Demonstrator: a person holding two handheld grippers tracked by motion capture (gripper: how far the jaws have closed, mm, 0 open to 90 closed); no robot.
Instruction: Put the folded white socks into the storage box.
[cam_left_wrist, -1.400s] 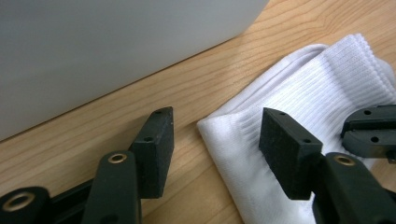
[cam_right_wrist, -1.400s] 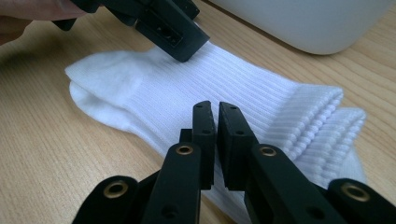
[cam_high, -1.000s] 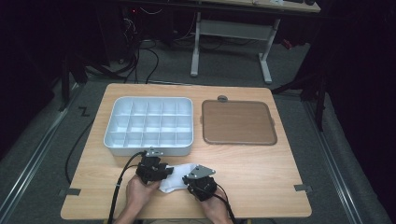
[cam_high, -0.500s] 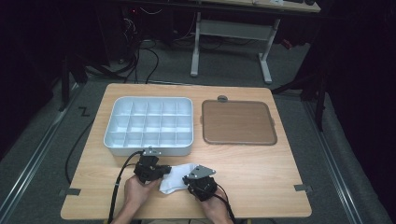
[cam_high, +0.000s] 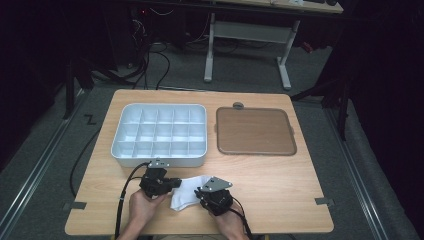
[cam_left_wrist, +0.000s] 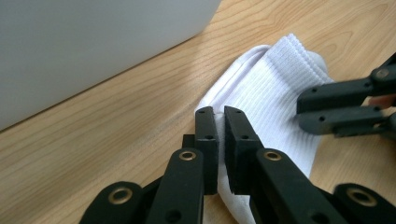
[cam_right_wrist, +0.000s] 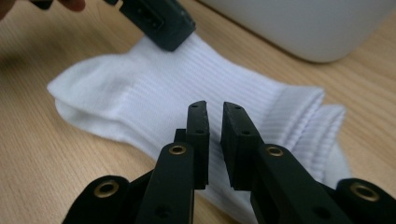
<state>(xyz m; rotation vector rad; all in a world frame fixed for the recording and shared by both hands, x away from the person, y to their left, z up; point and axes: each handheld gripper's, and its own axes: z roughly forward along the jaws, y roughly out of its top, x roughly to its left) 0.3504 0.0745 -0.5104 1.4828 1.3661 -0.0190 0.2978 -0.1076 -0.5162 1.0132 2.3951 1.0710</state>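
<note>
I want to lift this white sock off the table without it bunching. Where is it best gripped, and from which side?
Probably the ribbed cuff end of the white sock. It lies flat on the wooden table, and the cuff's doubled layers make a thick edge. Come in low from the open table side, away from the grey compartment tray.

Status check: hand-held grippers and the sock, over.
Left hand-held gripper shut on white sock. Right hand-held gripper just opening above it. Nothing in the way.

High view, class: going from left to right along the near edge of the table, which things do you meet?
left gripper → white sock → right gripper
</note>
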